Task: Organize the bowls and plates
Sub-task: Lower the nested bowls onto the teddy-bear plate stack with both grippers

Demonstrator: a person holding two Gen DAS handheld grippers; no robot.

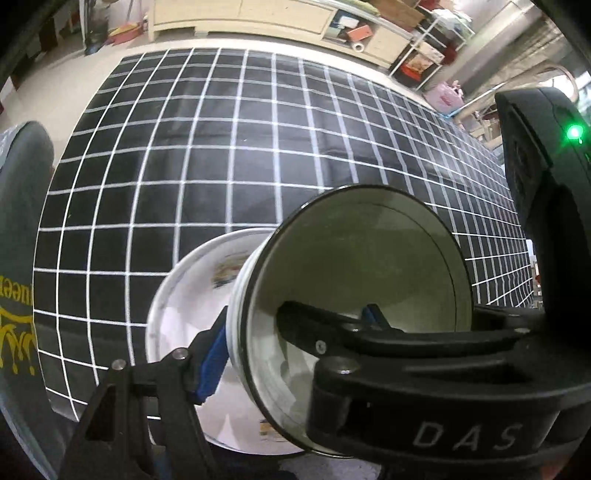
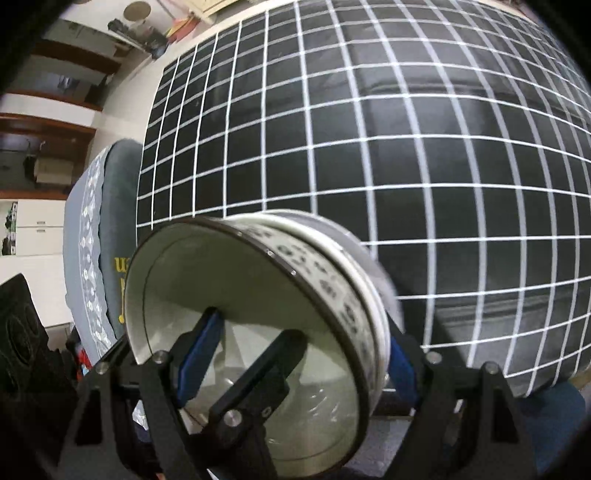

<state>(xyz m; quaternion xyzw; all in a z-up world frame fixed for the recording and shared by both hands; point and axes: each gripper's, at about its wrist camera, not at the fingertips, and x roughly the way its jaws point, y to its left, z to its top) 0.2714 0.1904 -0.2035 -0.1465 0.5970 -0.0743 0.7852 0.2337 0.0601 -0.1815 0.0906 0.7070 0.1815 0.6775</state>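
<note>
Together, both handheld grippers clamp a dark-rimmed bowl [image 1: 369,258] and tip it on edge, its mouth turned back towards the cameras. It sits over the near edge of a black, white-gridded mat [image 1: 221,147].

The left gripper [image 1: 255,332] is closed across the bowl's left wall, with one blue pad outside and one black finger inside. The right gripper [image 2: 303,332] is closed wide from the opposite side, one pad inside the bowl. Its other pad sits behind the rim of a white plate [image 2: 369,295] lying against the bowl's base, so bowl and plate look pinched together there.

Neither hand is nearer, since each already has the stack. Its flat axis stands steeply to the mat, so any set-down would probably call for levelling it first. The open grid stretches beyond the stack towards the far edge.

In the left wrist view it is hard to tell whether the outer pad also catches the plate [image 1: 177,317] or only the bowl wall. The stack's underside is hidden, so whether it touches the mat cannot be told, and its lower rim is blurred. A grey cushion [image 1: 22,258] sits at the mat's left edge, and cluttered shelving [image 1: 258,14] stands past the far edge.
</note>
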